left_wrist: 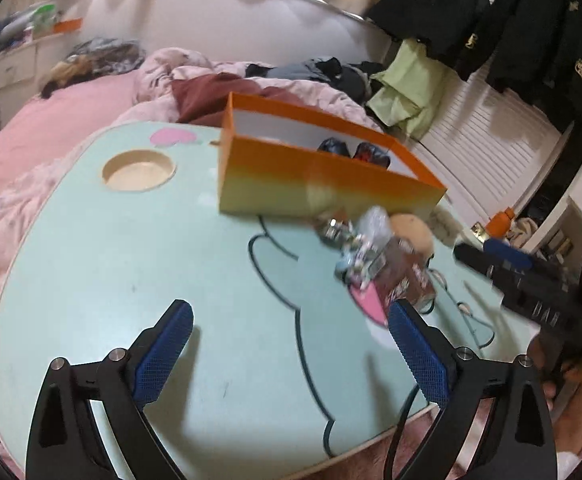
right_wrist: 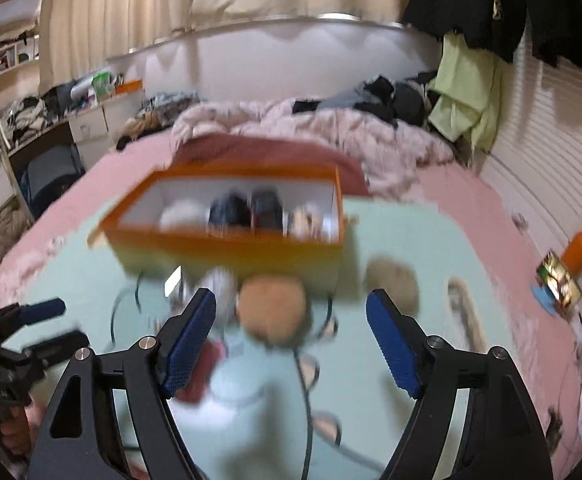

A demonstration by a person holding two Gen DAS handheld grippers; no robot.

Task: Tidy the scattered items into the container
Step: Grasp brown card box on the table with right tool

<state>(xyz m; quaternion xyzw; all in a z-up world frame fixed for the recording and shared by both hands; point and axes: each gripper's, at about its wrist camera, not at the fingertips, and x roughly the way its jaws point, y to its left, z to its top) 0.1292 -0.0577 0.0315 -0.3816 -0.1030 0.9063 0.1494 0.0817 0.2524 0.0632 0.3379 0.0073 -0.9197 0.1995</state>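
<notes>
An orange box (left_wrist: 331,176) stands on the pale green table (left_wrist: 111,272), with dark bundles (left_wrist: 371,154) inside. In front of it lie shiny wrappers (left_wrist: 355,240), a tan round plush (left_wrist: 411,228) and a brown packet (left_wrist: 405,280). My left gripper (left_wrist: 291,312) is open over bare table, left of that pile. In the right wrist view the box (right_wrist: 227,248) is blurred. My right gripper (right_wrist: 291,300) is open, and the tan plush (right_wrist: 271,304) lies between its fingertips without touching them. A red packet (right_wrist: 207,376) shows under its left finger.
The table has a round cup recess (left_wrist: 139,170) and rests on a pink bed (left_wrist: 51,128) with crumpled blankets and clothes. A second tan lump (right_wrist: 393,280) lies right of the plush. An orange bottle (right_wrist: 577,250) and a phone (right_wrist: 559,280) sit at the far right.
</notes>
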